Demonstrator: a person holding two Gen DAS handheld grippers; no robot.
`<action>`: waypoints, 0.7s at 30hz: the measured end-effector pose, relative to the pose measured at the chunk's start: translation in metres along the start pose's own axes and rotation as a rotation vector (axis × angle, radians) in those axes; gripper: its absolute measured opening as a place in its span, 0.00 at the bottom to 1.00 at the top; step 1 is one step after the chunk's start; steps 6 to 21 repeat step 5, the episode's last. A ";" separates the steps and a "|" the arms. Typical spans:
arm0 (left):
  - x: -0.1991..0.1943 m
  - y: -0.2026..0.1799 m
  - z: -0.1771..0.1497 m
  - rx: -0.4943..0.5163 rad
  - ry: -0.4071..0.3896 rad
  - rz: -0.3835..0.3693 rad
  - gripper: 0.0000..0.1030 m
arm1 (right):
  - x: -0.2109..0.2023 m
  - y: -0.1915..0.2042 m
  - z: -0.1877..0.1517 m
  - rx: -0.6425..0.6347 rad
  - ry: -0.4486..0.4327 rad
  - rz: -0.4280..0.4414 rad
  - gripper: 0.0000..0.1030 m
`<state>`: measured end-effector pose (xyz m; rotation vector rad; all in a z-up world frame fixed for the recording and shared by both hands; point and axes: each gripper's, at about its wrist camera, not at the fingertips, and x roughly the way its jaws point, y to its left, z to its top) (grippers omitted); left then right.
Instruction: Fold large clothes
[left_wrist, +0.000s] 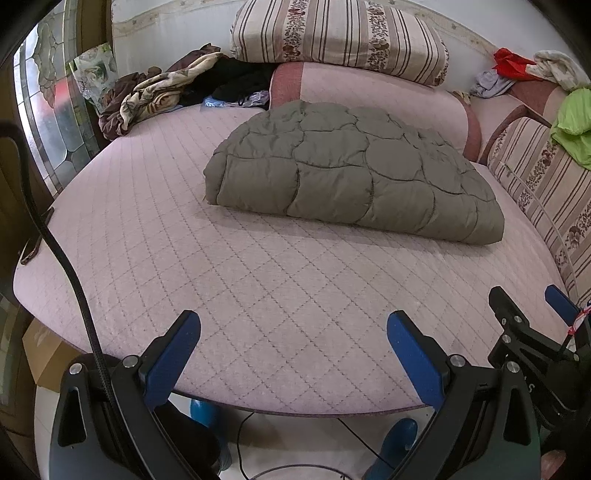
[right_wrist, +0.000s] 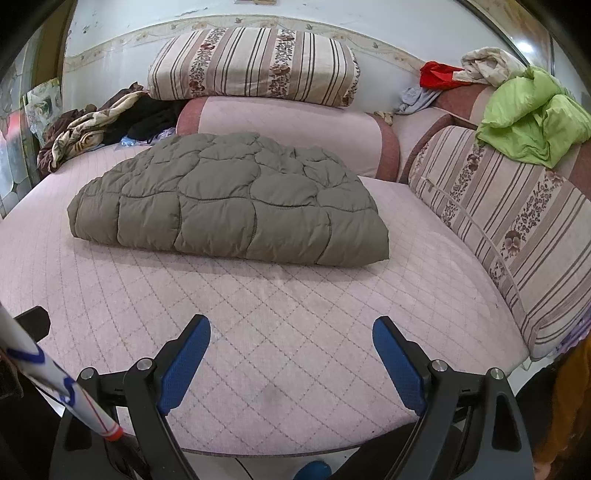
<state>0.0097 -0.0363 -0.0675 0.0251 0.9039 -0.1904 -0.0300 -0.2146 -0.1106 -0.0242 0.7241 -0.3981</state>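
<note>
A grey-brown quilted puffer garment (left_wrist: 351, 173) (right_wrist: 229, 199) lies folded into a thick, flat bundle on a pink quilted bed. Its near edge is a straight, puffy fold running left to right. The far edge is rounded. Stitched seams divide the surface into rounded padded panels.

The folded quilted garment (right_wrist: 229, 199) shows only its top layer; what lies beneath, and what kind of garment it is, cannot be told. In the left wrist view the right tool (left_wrist: 532, 306) is cut off by the right edge, and the black cable (left_wrist: 55, 243) runs out of the picture at the left. The pile of clothes (left_wrist: 155, 92) in the far corner is too tangled to tell apart. Under the bed's (right_wrist: 295, 332) near edge, blue shapes (left_wrist: 399, 439) are half hidden.
</note>
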 end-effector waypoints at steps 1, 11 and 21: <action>0.000 0.000 0.000 -0.001 0.001 0.003 0.98 | 0.000 0.000 0.000 0.004 0.002 0.001 0.90; 0.000 0.001 0.000 -0.001 -0.003 0.012 0.98 | 0.005 0.000 0.001 0.000 0.019 0.012 0.90; 0.000 0.001 0.000 -0.001 -0.003 0.012 0.98 | 0.005 0.000 0.001 0.000 0.019 0.012 0.90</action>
